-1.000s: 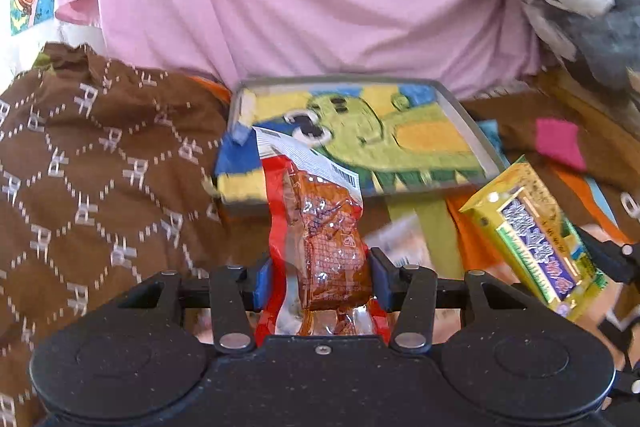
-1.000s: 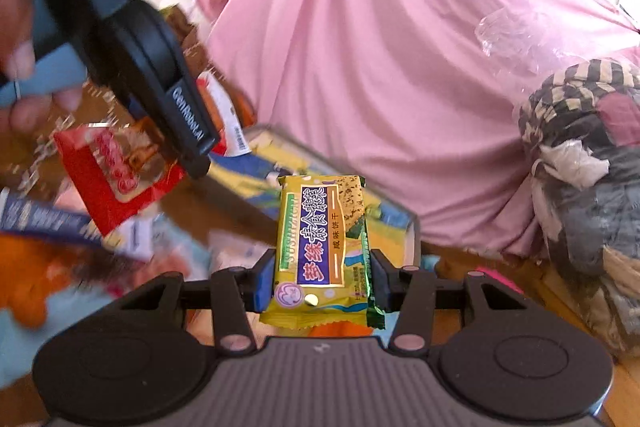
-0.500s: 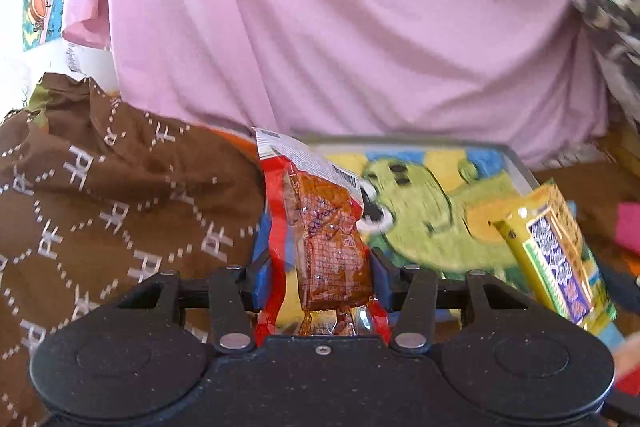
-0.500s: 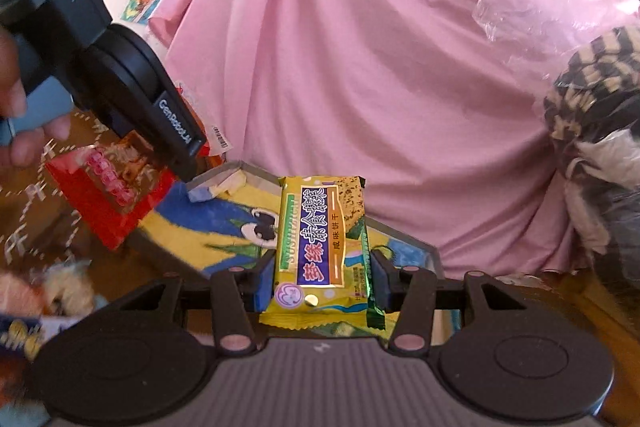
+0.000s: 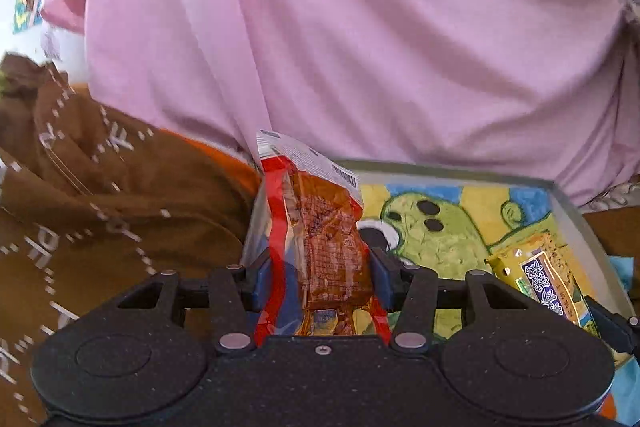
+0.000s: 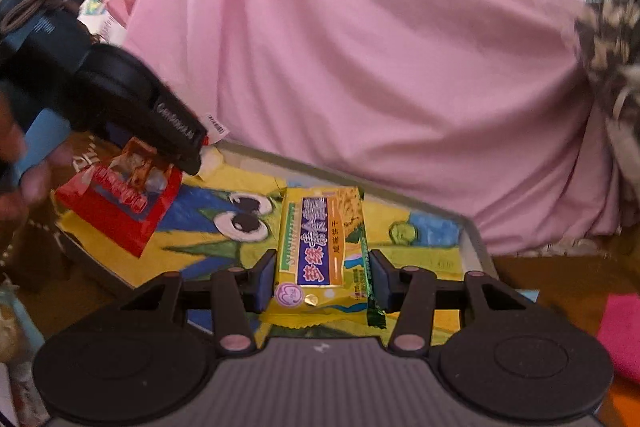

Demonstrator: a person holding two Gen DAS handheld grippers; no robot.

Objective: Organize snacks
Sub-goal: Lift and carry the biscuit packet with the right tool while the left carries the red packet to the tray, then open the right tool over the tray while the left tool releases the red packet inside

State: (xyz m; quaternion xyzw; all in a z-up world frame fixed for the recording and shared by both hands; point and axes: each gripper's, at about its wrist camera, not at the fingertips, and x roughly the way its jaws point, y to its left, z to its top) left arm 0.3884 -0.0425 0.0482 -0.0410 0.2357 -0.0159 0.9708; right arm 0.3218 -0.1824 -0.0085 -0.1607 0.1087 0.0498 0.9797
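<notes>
While both tongs hung over the cartoon tray (image 6: 474,239), the left tongs (image 5: 318,285) were clamped on an upright red snack packet (image 5: 320,239) near its left rim; the right tongs (image 6: 320,285) pinched a yellow biscuit pack (image 6: 318,247), long axis pointing forward, above the tray's middle.

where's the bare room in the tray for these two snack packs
The tray holds nothing lying in it: its whole painted floor is bare, from the cartoon eyes to the blue far corner. The red snack pack hangs over the left rim, the yellow snack bar above the middle.
</notes>
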